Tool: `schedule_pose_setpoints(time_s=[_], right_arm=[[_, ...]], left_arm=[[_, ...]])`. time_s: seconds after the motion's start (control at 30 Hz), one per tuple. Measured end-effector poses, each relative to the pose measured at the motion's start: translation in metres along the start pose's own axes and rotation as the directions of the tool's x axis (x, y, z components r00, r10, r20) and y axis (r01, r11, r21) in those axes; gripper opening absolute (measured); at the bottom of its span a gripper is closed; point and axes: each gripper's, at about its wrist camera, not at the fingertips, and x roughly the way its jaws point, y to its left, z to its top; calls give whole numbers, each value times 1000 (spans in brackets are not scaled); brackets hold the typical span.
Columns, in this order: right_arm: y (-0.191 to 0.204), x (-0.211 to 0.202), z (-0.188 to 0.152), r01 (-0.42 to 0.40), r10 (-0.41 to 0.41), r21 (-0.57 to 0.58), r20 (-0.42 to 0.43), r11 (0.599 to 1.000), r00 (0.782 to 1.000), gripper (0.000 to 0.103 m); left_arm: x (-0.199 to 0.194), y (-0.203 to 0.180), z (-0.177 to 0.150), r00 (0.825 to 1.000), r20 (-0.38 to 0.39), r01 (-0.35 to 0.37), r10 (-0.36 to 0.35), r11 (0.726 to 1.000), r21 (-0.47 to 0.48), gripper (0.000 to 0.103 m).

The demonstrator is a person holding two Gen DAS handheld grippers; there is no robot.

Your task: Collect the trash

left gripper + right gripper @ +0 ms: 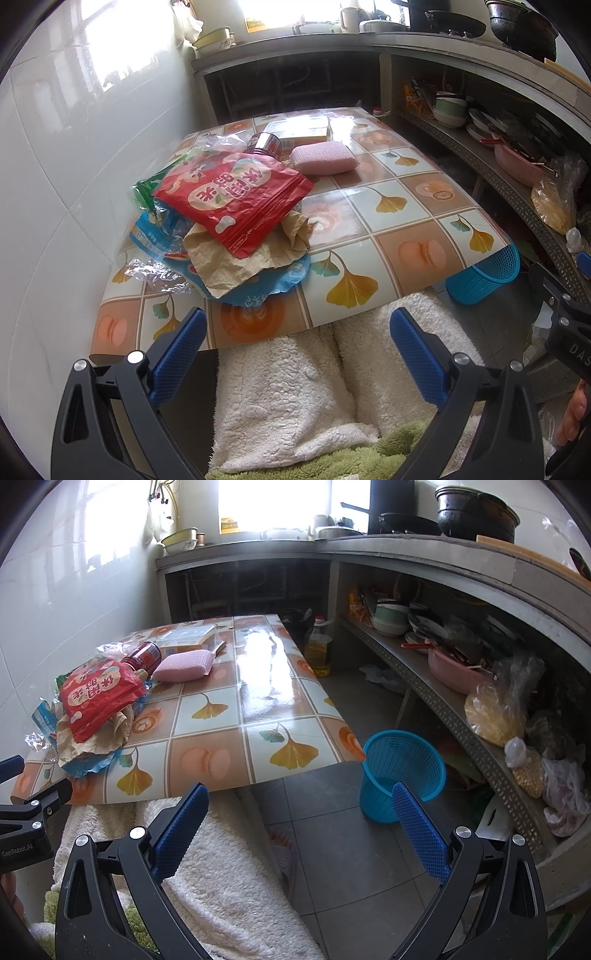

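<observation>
With both jaws wide and empty, the left gripper (297, 334) should reach forward-left to pinch the red snack bag (232, 199) topping the pile, while the right gripper (301, 808) waits near the blue basket (402, 771) ahead-right.

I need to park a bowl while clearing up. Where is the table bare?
The table's right half is bare, from the pink sponge across to the edge above the blue basket. The left side is crowded: red bag atop brown paper and wrappers, can behind.
</observation>
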Motion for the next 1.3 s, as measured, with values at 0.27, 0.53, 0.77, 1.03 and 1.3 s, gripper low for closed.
schedule_pose_setpoints(time_s=[0.27, 0.53, 0.77, 1.03, 1.3], right_arm=[[-3, 1, 1, 1, -1, 0, 0, 1000, 1000, 95], [-1, 1, 1, 0, 0, 0, 1, 1000, 1000, 95], [-1, 0, 2, 1, -1, 1, 1, 1000, 1000, 95], [0, -1, 2, -1, 1, 0, 1, 1000, 1000, 95], [1, -1, 2, -1, 1, 2, 1, 1000, 1000, 95]], left_arm=[[0, 0, 0, 1000, 0, 0, 0, 1000, 0, 97], [0, 0, 0, 1000, -1, 0, 0, 1000, 0, 97], [1, 1, 0, 1000, -2, 0, 0, 1000, -1, 97], [0, 0, 0, 1000, -2, -1, 1, 1000, -1, 97], [0, 1, 0, 1000, -2, -1, 1, 1000, -1, 97]])
